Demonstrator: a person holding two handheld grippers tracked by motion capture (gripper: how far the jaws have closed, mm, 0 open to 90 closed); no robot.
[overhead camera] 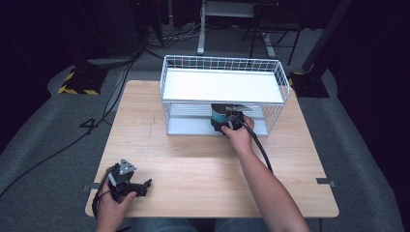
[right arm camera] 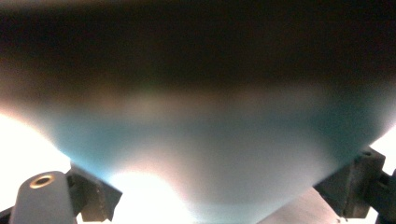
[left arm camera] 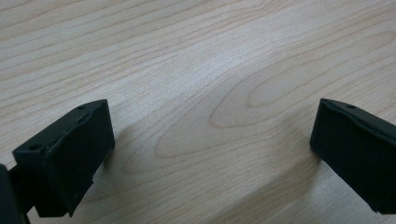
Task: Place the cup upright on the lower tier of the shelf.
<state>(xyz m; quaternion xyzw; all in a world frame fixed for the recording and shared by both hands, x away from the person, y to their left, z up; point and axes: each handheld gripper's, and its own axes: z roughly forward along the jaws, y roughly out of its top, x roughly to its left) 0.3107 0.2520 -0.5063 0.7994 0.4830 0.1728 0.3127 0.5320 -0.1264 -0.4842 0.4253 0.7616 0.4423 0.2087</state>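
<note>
A teal round container (overhead camera: 218,115) stands on the lower level of a white wire rack (overhead camera: 169,92), under the rack's white top shelf. My right gripper (overhead camera: 227,121) reaches into the rack's front opening, shut on the container. In the right gripper view the teal container (right arm camera: 210,154) is a close blur, with a black jaw pressed against each side of it. My left gripper (overhead camera: 143,186) rests on the wooden table (overhead camera: 193,169) near the front left corner. In the left gripper view the left gripper (left arm camera: 210,149) is open, with only bare wood between its wide-apart jaws.
The rack stands at the back middle of the table, its open side towards me. A black cable (overhead camera: 258,145) trails along the right forearm. Beyond the table are grey floor, cables and stand bases (overhead camera: 80,82).
</note>
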